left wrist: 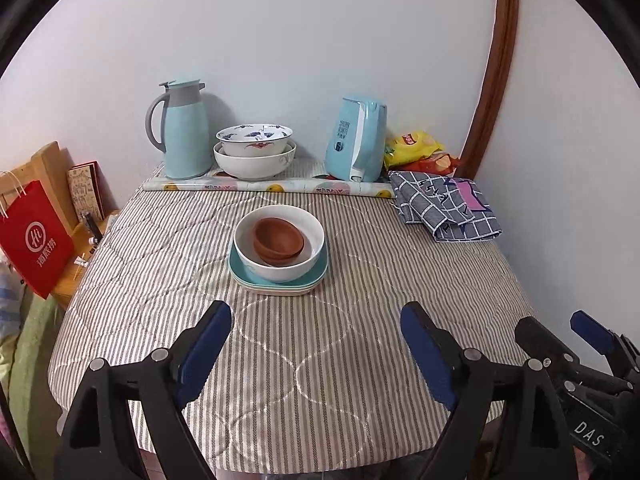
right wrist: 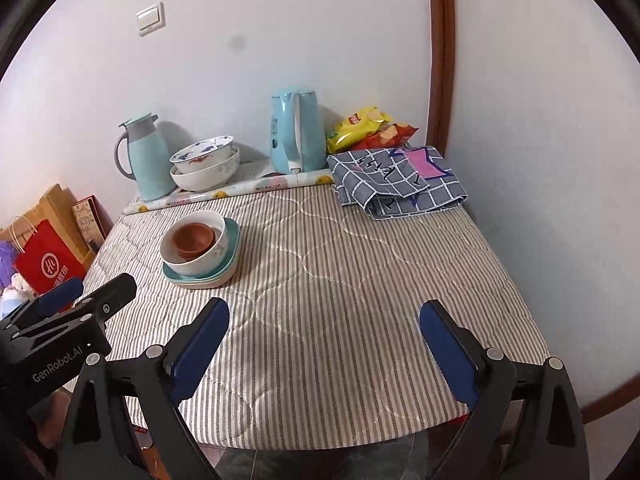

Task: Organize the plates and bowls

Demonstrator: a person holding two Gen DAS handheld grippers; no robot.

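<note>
— Both sets of fingers, left gripper (left wrist: 316, 330) and right gripper (right wrist: 324, 330), hang released over our striped tabletop (left wrist: 340, 360), grasping nothing.

— We've nested the brown bowls (left wrist: 279, 240) inside the white bowl (left wrist: 279, 246) on the teal plates (left wrist: 278, 274), mid-table, likely for compactness. Patterned bowls (left wrist: 254, 151) sit stacked by the wall.

small bowls (left wrist: 279, 241) in bowl (left wrist: 280, 258) on stacked plates (left wrist: 276, 278), mid surface (left wrist: 320, 360) | behind: jug (left wrist: 182, 130) left, nested bowls (left wrist: 255, 152) centre, kettle (left wrist: 356, 140) right | folded cloth (left wrist: 444, 208) far right, snack bags (left wrist: 416, 150) behind it
</note>
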